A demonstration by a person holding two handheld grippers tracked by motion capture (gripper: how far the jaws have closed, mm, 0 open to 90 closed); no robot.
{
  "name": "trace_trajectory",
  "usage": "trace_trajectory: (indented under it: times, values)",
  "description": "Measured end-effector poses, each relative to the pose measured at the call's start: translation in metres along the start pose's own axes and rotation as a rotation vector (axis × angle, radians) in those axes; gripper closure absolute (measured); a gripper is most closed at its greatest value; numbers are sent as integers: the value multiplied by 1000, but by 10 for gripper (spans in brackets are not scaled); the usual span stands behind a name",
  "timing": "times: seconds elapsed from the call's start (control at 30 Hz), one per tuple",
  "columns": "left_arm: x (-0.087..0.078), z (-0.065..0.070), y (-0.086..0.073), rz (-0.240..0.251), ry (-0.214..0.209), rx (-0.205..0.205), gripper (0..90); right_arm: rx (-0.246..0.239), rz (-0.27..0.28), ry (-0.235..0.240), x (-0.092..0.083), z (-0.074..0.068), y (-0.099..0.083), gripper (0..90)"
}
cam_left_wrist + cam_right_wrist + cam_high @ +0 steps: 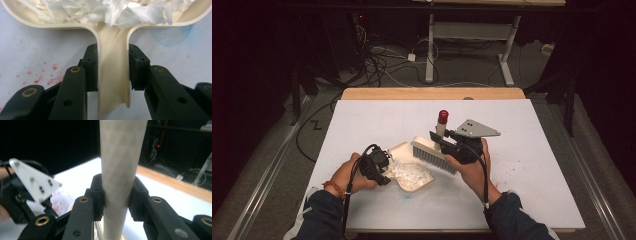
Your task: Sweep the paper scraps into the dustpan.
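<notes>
Right now the brush (pixel 433 155) hangs just beside the dustpan (pixel 416 184), at about two o'clock from its heap of white paper scraps (pixel 409 172), bristles down. Its long handle (pixel 119 170) stands nearly upright, with the red cap at twelve o'clock, and the right gripper (pixel 451 141) is clamped around it. The left gripper (pixel 379 164) is clenched on the dustpan's stem (pixel 112 75), at nine o'clock from the scraps. So the brush side is the right hand's, and the pan mouth opens toward it.
</notes>
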State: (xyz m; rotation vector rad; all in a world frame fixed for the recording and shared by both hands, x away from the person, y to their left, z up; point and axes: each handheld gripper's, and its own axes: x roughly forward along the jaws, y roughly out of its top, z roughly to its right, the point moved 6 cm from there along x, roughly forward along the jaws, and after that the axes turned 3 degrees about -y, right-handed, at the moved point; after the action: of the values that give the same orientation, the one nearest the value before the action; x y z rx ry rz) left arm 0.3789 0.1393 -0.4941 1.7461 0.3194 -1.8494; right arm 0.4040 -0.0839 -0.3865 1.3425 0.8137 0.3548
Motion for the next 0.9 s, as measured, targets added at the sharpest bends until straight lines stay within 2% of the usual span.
trace_trajectory:
  times: [0.23,0.33,0.5,0.6,0.7,0.77,0.9]
  values:
    - [1,1,-1,-5,2,4,631,-35,-73,-24,-9,10,-20,709]
    - [1,3,0,-11,4,10,631,-15,-84,3,-17,10,-25,709]
    - [3,8,3,-14,12,13,631,-9,-72,33,-22,-7,-27,708]
    - [4,9,4,-12,13,13,631,13,-54,89,-20,-21,-24,709]
    - [4,10,4,-9,8,21,631,-9,-37,100,-18,-32,-19,709]
    - [4,10,4,-9,7,21,631,-42,-26,93,-20,-34,-14,709]
    - [4,9,4,-9,4,19,631,-23,1,90,-27,-28,-8,709]
